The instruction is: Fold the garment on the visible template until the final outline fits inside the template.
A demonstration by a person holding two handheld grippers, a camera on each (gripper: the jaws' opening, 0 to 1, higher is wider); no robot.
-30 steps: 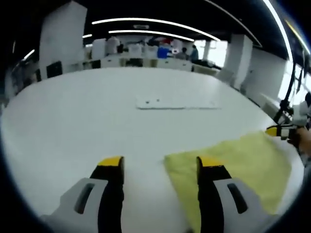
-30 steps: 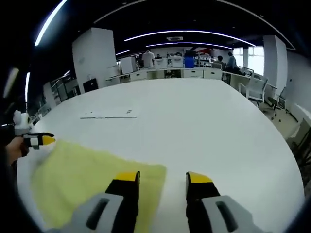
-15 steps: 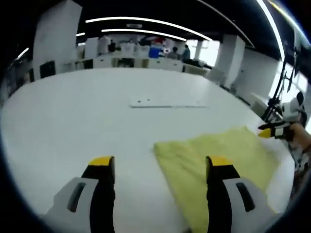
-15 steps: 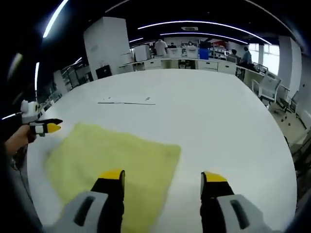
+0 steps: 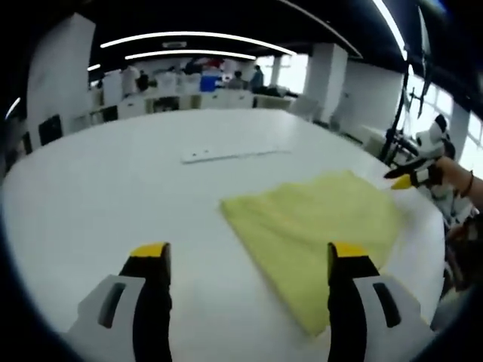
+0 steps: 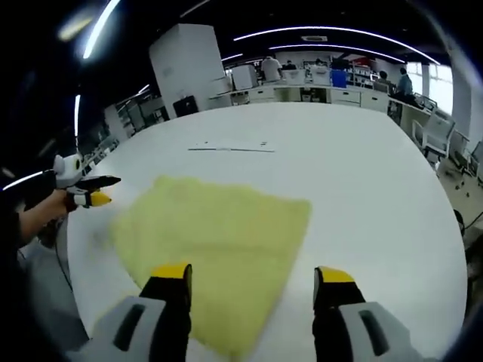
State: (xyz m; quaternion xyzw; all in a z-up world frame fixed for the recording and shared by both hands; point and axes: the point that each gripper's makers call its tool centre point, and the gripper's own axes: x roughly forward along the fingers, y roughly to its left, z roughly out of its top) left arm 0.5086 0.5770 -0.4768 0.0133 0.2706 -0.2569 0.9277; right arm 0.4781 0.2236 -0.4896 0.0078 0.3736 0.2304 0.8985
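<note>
While the yellow garment (image 5: 317, 226) sat partly under the jaws 1 second ago, both cameras have since pulled back, and it now lies fully ahead of them, flat on the white surface (image 5: 113, 188). The left gripper (image 5: 249, 260) has its 2 yellow-tipped jaws spread wide with nothing between them. The right gripper (image 6: 253, 279) is the same: jaws apart and empty, above the near edge of the cloth.

The garment is a soft, matte, pale yellow cloth folded into a rough 4-sided shape with a few gentle creases. In the right gripper view it (image 6: 215, 241) spreads from the left edge of the surface toward the centre.

The surface is large, smooth and white with a rounded edge. Farther back lies a thin flat white strip (image 5: 234, 153), well apart from the cloth. Behind is an open office with desks, white pillars, long ceiling lights and distant people, too small to make out further.
</note>
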